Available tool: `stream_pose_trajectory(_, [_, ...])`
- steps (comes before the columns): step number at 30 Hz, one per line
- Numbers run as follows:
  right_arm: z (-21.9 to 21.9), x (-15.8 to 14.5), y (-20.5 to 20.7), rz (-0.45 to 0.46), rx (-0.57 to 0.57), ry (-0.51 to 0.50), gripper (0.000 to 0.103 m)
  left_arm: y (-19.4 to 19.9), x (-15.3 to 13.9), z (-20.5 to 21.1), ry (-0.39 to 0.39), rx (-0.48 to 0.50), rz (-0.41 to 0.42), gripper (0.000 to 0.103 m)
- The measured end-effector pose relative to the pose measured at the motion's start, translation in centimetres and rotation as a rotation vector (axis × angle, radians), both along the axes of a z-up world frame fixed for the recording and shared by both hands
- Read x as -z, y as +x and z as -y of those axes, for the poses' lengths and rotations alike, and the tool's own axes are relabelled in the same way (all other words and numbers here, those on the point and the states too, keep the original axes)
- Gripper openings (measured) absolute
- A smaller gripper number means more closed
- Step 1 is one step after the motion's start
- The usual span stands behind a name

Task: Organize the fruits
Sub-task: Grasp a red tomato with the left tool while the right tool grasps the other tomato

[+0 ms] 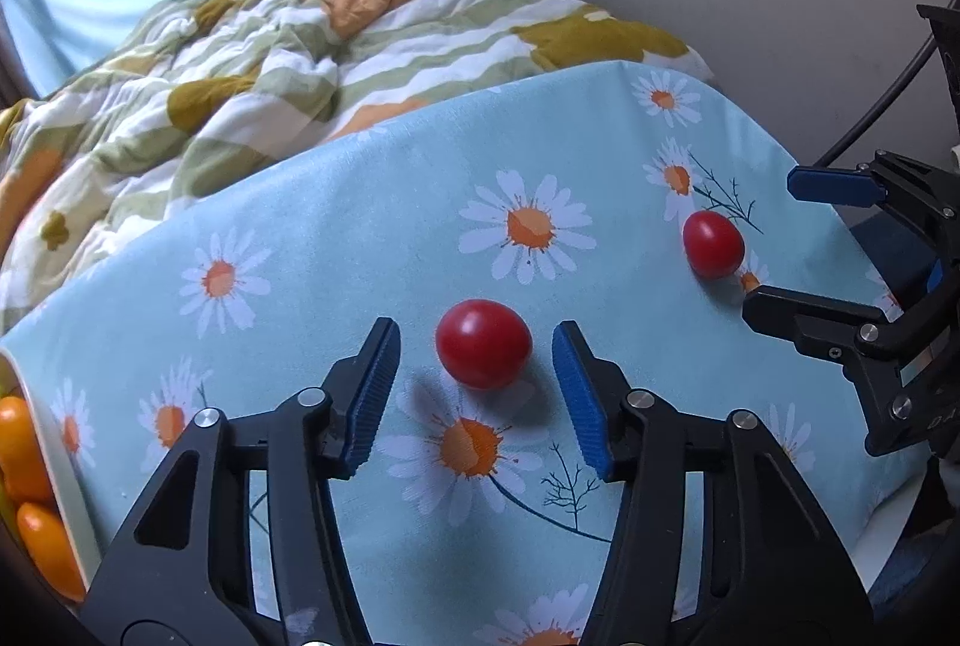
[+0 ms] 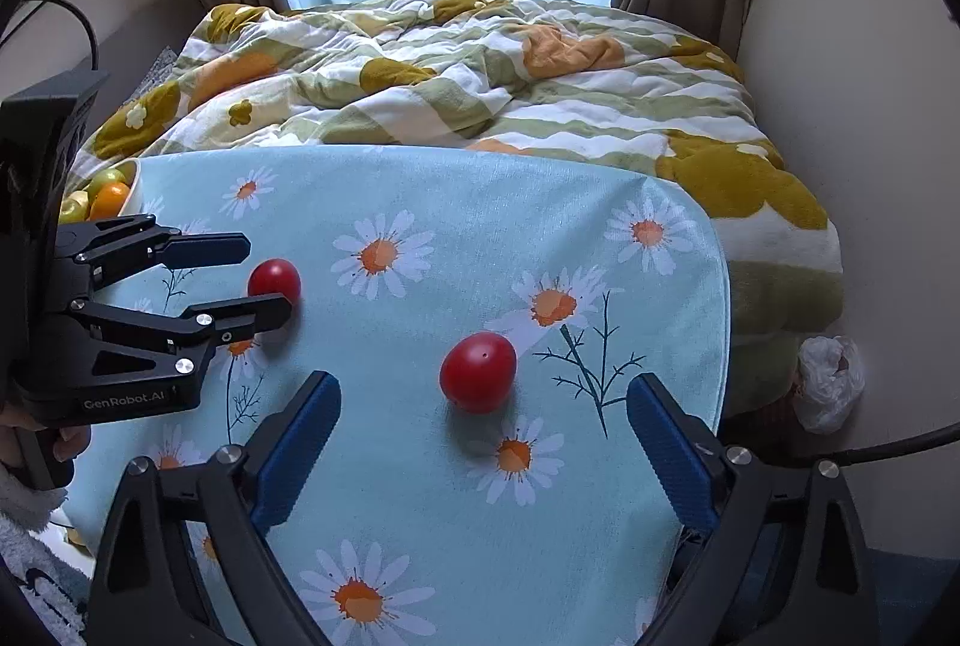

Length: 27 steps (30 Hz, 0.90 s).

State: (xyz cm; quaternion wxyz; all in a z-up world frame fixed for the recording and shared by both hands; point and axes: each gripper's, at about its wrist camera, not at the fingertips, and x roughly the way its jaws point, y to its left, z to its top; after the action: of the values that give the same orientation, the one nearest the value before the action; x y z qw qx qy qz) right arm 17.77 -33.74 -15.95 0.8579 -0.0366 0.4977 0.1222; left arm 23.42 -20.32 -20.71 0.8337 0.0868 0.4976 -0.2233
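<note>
Two red cherry tomatoes lie on the daisy-print cloth (image 1: pixel 336 250). My left gripper (image 1: pixel 474 364) is open, its blue pads on either side of the near tomato (image 1: pixel 483 343), not touching it. That tomato also shows in the right wrist view (image 2: pixel 275 279), between the left gripper's fingers (image 2: pixel 264 274). My right gripper (image 2: pixel 480 424) is open, and the other tomato (image 2: pixel 478 372) lies just ahead between its fingertips. In the left wrist view this tomato (image 1: pixel 713 244) lies between the right gripper's fingers (image 1: pixel 774 244).
A white bowl (image 1: pixel 60 484) with orange and green fruits stands at the table's left edge; it also shows in the right wrist view (image 2: pixel 135 193). A rumpled quilt (image 2: pixel 480 70) on a bed lies beyond the table. A white bag (image 2: pixel 831 382) lies on the floor at the right.
</note>
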Motion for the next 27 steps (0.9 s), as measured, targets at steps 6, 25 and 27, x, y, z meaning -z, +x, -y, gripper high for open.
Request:
stream_pose_trajectory(6, [-0.2, 0.8, 0.3, -0.025, -0.015, -0.002, 0.079, -0.1, 0.8, 0.4, 0.032, 0.018, -0.012, 0.040])
stream_pose_trajectory(25, [-0.8, 2.6, 1.3, -0.053, -0.019, -0.049, 0.052, -2.3, 0.6, -3.0, 0.017, -0.102, -0.038, 0.039])
stream_pose_trajectory(27, [-0.9, 2.9, 1.5, -0.056, -0.013, -0.056, 0.047, -2.5, 0.6, -3.4, 0.014, -0.115, -0.037, 0.039])
